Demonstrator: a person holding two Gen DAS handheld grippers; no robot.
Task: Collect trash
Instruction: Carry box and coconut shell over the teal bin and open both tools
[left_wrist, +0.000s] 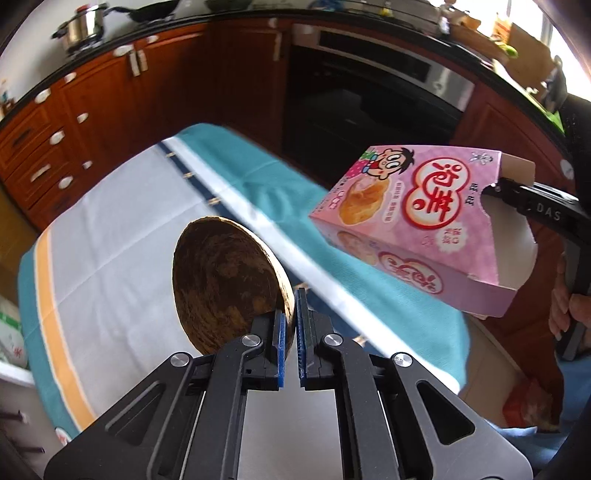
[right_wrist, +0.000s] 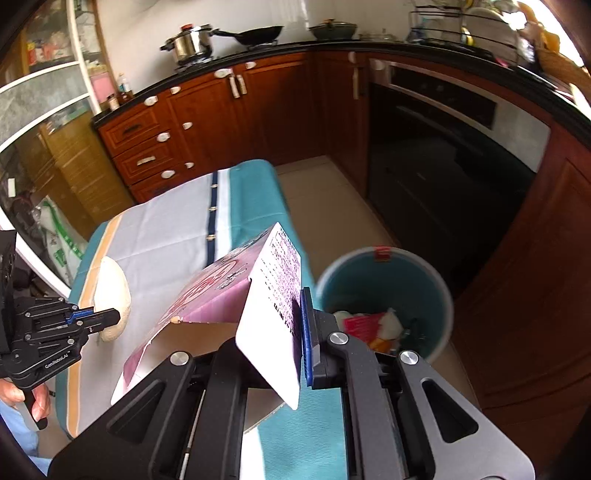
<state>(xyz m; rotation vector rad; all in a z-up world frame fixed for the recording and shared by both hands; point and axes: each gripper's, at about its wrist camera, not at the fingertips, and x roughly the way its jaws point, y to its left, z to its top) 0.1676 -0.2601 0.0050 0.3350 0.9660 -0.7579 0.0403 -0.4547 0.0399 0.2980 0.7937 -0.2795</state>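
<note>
My left gripper (left_wrist: 290, 325) is shut on the rim of a brown coconut-shell half (left_wrist: 221, 284) and holds it on edge above the table; in the right wrist view its pale outer side (right_wrist: 110, 291) shows in that gripper (right_wrist: 110, 315). My right gripper (right_wrist: 295, 321) is shut on the open flap of a pink snack box (right_wrist: 229, 295) and holds it in the air over the table's right edge. The same box (left_wrist: 417, 221) shows at the right in the left wrist view. A teal trash bin (right_wrist: 436, 291) with wrappers inside stands on the floor, right of the box.
The table wears a white and teal cloth (left_wrist: 122, 236) with an orange stripe. Wooden cabinets (right_wrist: 221, 122) and a black oven (right_wrist: 443, 147) line the far walls. Pots sit on the counter (right_wrist: 192, 42). A white sack (right_wrist: 59, 240) leans at the left.
</note>
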